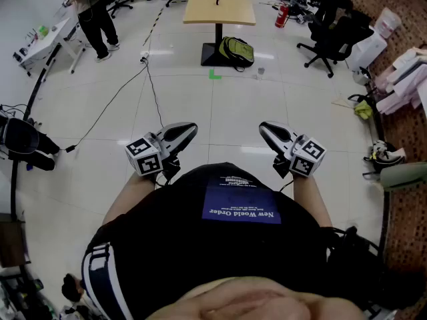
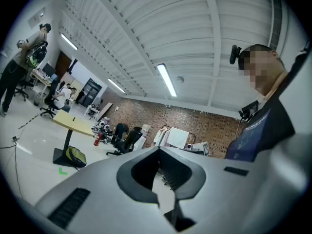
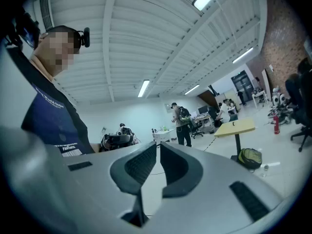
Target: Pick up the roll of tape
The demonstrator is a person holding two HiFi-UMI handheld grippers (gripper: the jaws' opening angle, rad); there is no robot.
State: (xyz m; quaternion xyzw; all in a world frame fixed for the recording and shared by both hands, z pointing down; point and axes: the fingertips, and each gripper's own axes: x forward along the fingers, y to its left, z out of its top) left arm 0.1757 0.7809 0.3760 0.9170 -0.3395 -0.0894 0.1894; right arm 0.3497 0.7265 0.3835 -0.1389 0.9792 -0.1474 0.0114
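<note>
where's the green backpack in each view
Head view: top centre, the green backpack lies on the floor against the base of the table.
Left gripper view: far left, low, just right of the table's base.
Right gripper view: right side, below mid-height.
Shared landmark: the light wooden pedestal table.

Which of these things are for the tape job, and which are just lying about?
For the job: left claw, right claw, both empty; table bearing a small dark item, perhaps the tape.
Lying about: green backpack, office chair, red extinguisher, floor cable.
</note>
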